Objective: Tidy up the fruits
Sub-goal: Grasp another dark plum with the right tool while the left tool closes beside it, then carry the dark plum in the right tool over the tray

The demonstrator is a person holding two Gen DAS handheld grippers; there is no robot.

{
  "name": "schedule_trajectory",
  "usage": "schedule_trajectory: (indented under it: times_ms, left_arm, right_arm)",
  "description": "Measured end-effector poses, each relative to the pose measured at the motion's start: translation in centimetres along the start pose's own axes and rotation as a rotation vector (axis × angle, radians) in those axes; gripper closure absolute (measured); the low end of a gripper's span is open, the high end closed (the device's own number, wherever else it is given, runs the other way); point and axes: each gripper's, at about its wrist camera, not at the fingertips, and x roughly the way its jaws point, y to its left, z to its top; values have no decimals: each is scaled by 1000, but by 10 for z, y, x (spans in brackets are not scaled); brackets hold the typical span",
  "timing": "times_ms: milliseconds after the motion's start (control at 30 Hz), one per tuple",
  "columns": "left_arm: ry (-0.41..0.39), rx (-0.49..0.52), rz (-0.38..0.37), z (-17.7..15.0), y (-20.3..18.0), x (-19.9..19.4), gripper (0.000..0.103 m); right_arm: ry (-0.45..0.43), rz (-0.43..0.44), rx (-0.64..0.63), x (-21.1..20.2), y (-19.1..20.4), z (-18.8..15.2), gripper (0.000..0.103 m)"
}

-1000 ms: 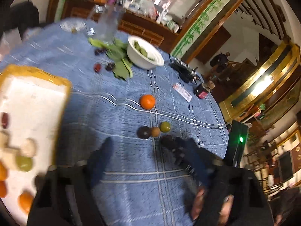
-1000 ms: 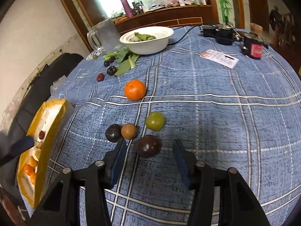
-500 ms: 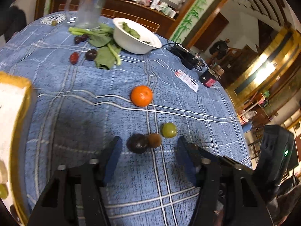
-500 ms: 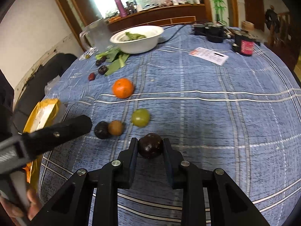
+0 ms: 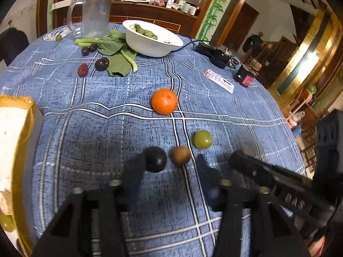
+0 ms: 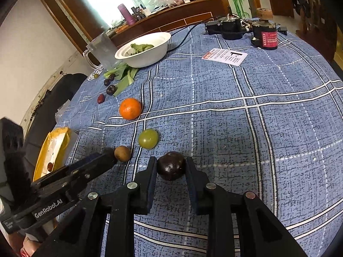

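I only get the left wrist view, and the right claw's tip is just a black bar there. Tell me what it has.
Observer: The right claw is shut on a dark wrinkled fruit, with a pad pressing on each side.
Operator: Say whether it's catching a second fruit.
Observer: No. The green grape lies apart from it, beyond the claw's left finger.
Operator: Report what's in the tray past my frame edge.
Observer: One small red fruit lies on the white inside of the yellow tray.
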Motion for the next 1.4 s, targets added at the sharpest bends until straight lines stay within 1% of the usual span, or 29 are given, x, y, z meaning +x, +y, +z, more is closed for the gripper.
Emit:
schedule_trajectory:
  times_ms: [67, 100, 133, 167, 200, 233, 333, 400, 500, 567, 600, 633, 667, 700, 800, 867, 900, 933, 967, 1000, 1100, 1233, 1400]
  left_arm:
    - [-6, 48, 57, -3, -8, 4, 51]
    - [-17, 83, 87, -6, -13, 3, 62]
    - [-29, 107, 110, -7, -16, 1, 83]
    - [-37, 125, 125, -8, -18, -2, 93]
    - [-35, 120, 117, -8, -18, -5, 100]
    - [-32, 105, 98, -8, -15, -8, 101]
    - [-63, 87, 111, -10, -11, -19, 101]
    - [-63, 74, 95, -12, -8, -23, 101]
    - [-67, 87, 115, -16, -9, -28, 101]
    - [-73, 94, 105, -16, -10, -30, 98]
    - [-76, 98, 104, -15, -11, -30, 85]
    - [-79, 105, 107, -14, -12, -28, 63]
    - [-81, 123, 105, -12, -15, -25, 53]
    - [-81, 143, 101, -12, -18, -21, 46]
    - [-64, 198, 114, -11, -24, -7, 46]
    - [-47, 215, 102, -9, -26, 3, 46]
    - [-40, 220, 93, -9, -27, 6, 49]
    - [-33, 223, 86, -10, -27, 9, 64]
    - [-39, 227, 110, -11, -27, 11, 71]
    - [-54, 233, 136, -12, -27, 10, 82]
    - [-55, 203, 116, -10, -20, 6, 83]
    - [-73, 204, 156, -13, -21, -3, 83]
    - [-142, 214, 144, -21, -31, -39, 83]
  right_arm:
    - [9, 1, -2, 2, 1, 0, 75]
    - [16, 2, -1, 4, 1, 0, 75]
    - [23, 1, 1, 6, 0, 0, 75]
    - [21, 3, 2, 6, 0, 0, 75]
    - [20, 7, 4, 5, 0, 0, 75]
    - [19, 14, 8, 5, -1, 0, 75]
    - [14, 23, 28, 3, -5, 0, 75]
    - [10, 27, 42, 2, -8, 0, 75]
    - [9, 28, 56, 2, -11, 0, 75]
    - [9, 30, 61, 2, -11, 0, 75]
    - [8, 32, 62, 1, -11, 0, 75]
    - [7, 35, 63, 1, -11, 0, 76]
    - [7, 38, 65, 0, -11, 0, 76]
    - [6, 40, 68, 0, -12, 0, 76]
    - [-1, 50, 84, -3, -16, 2, 76]
    - [-4, 56, 96, -4, -18, 3, 75]
    - [-4, 59, 99, -4, -19, 3, 75]
    - [-4, 63, 104, -5, -20, 4, 75]
    - [-5, 66, 108, -5, -21, 4, 75]
    - [-6, 68, 111, -6, -21, 5, 75]
    - [-6, 68, 116, -5, -21, 6, 75]
    - [-2, 71, 120, -4, -22, 7, 75]
    - [-26, 80, 110, -8, -21, 7, 75]
